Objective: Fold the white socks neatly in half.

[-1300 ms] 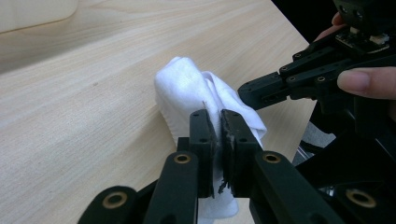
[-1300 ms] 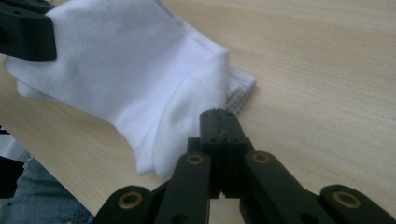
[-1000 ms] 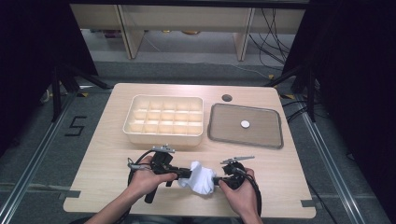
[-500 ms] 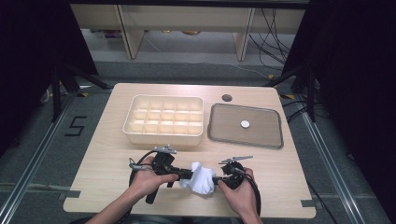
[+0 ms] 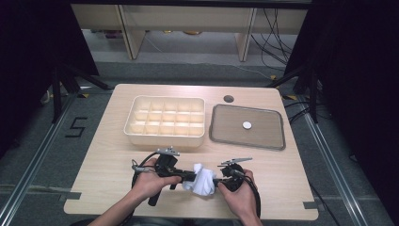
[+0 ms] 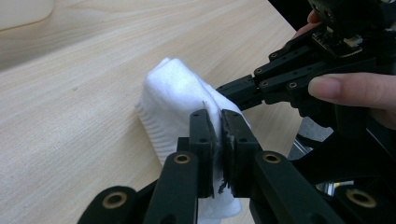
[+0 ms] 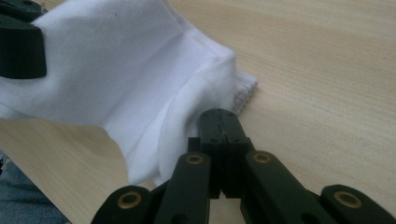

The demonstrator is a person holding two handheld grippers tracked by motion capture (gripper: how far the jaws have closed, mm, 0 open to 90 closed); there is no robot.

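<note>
On table [image 5: 103,160], both grippers pinch white cloth [image 5: 201,180] between them.

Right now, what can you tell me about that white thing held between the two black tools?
It is a white cloth, soft and bunched, perhaps a sock: one end shows a ribbed knit band, the rest is smooth with a stitched seam. It sits near the front edge of the wooden table. The left gripper pinches a fold from one side and the right gripper is clamped on its edge from the other.
</note>
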